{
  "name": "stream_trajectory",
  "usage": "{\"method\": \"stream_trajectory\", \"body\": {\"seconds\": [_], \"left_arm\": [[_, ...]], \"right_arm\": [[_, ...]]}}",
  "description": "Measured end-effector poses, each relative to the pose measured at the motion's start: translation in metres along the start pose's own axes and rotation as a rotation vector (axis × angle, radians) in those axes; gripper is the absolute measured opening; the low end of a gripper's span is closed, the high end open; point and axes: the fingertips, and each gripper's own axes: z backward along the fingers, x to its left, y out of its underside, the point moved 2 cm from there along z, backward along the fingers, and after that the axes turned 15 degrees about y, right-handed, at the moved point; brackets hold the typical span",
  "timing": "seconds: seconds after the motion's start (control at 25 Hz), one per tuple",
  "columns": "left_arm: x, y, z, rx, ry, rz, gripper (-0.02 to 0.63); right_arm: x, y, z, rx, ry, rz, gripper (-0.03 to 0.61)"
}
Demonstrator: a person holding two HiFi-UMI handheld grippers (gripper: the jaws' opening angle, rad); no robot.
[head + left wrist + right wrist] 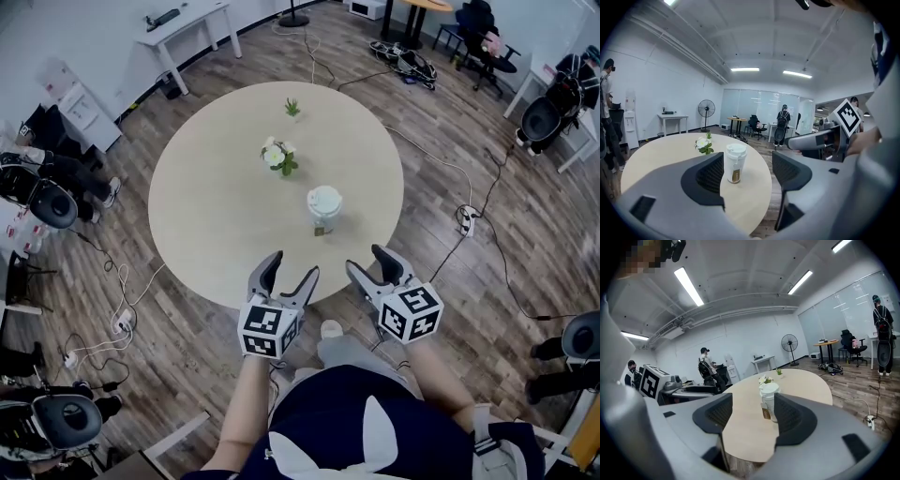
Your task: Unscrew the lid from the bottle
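The table (pixel 206 216) is finished smooth, matt and pale, like laminate. The floor (pixel 450 150) is laid in wood-look planks with a slight sheen. The bottle (pixel 324 214) is seen as smooth white plastic, its label (pixel 735 175) brown and paper-like. The left gripper (pixel 292 265) and right gripper (pixel 367 259) are moulded in matt grey plastic, with finely ridged pads (pixel 712 174).

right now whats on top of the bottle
A white lid sits on the bottle, with nothing on the lid. Whatever is inside is hidden by the lid and the opaque white wall.
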Motion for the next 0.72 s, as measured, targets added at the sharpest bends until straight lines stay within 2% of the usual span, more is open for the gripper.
{"method": "stream_trajectory", "body": {"seconds": [0.36,0.72], "left_arm": [[0.034,0.005,-0.055,0.078,-0.01,-0.02,0.334],[0.057,0.036,-0.095,0.197,-0.022,-0.031,0.339]], "right_arm": [[-0.021,-0.017,-0.052,0.044,-0.046,0.011,0.298],[-0.03,-0.011,-0.1,0.148,-0.124,0.024,0.338]]}}
